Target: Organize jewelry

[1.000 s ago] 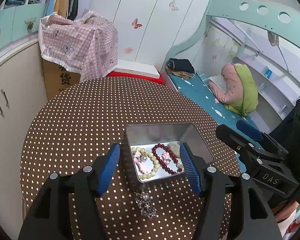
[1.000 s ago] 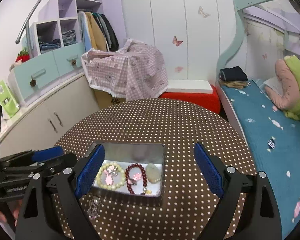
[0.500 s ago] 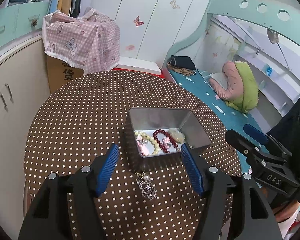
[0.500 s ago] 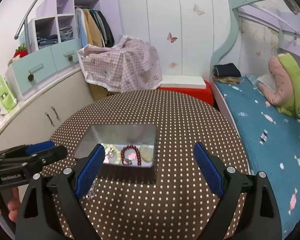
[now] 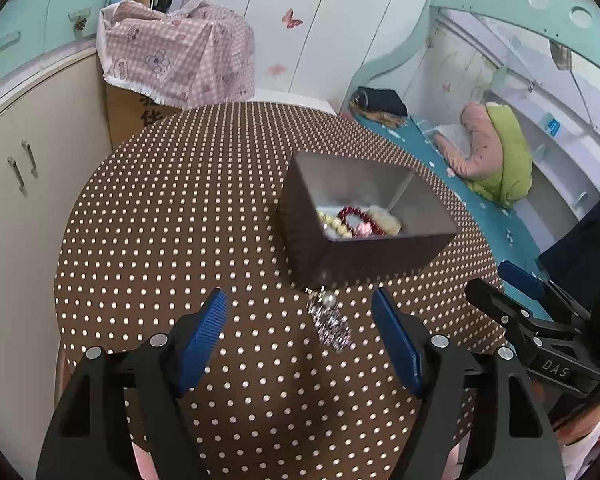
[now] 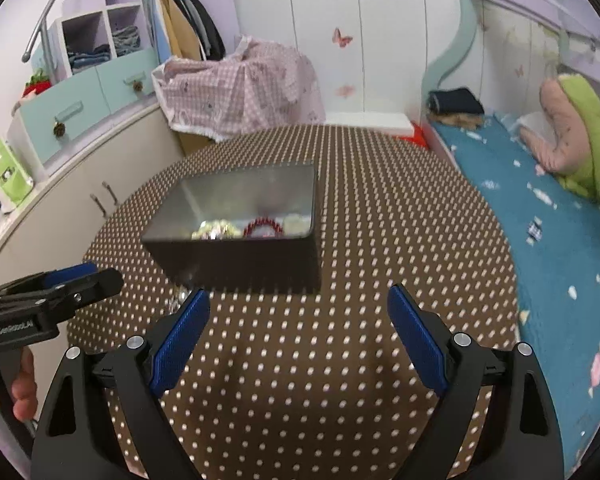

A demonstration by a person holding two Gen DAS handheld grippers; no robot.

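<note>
An open metal tin (image 5: 380, 250) (image 6: 240, 260) stands on the round brown polka-dot table (image 5: 160, 220) (image 6: 400, 200). Inside it lie a cream bead bracelet (image 5: 334, 224), a red bead bracelet (image 5: 350, 213) (image 6: 262, 224) and a pale stone piece (image 5: 386, 220). A silver sparkly pendant (image 5: 330, 322) lies on the table just in front of the tin, between my left gripper's fingers. My left gripper (image 5: 300, 338) is open and empty, a little short of the pendant. My right gripper (image 6: 298, 340) is open and empty, in front of the tin.
The right gripper also shows at the left wrist view's right edge (image 5: 532, 320); the left one at the right wrist view's left edge (image 6: 48, 296). A bed (image 6: 540, 220) runs along the table's right. Cream cabinets (image 5: 28, 160) stand left; a pink-checked covered box (image 5: 176, 52) behind.
Both grippers have drawn back toward me and lowered; the tin now looks farther off and is seen more from the side. The pendant now lies between the left fingers. Both stay open.
</note>
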